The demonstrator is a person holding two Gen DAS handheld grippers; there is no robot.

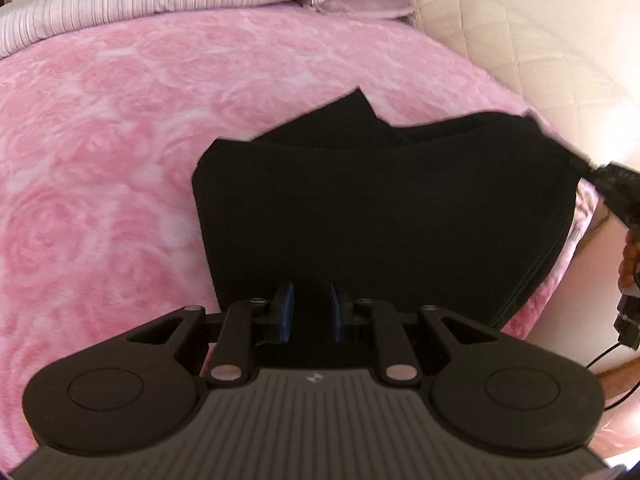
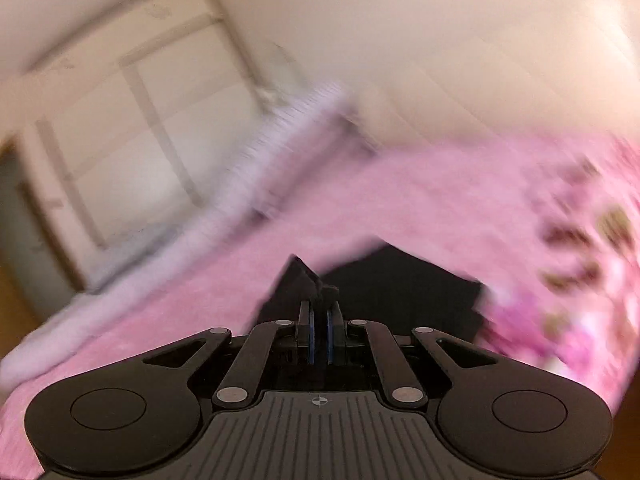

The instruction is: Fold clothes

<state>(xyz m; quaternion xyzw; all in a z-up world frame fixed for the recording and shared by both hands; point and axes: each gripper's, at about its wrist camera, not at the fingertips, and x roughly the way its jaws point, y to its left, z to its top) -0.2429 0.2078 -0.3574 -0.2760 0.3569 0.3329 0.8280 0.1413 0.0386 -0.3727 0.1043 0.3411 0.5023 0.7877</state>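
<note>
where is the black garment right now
In the left wrist view the black garment lies on the pink blanket, just ahead of the left gripper; the right gripper pinches one corner.

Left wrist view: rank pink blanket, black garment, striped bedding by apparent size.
1. pink blanket, fills most of the frame.
2. black garment, though nearness to the camera inflates it.
3. striped bedding, farther off and cut by the frame edge, so true size unsure.
</note>
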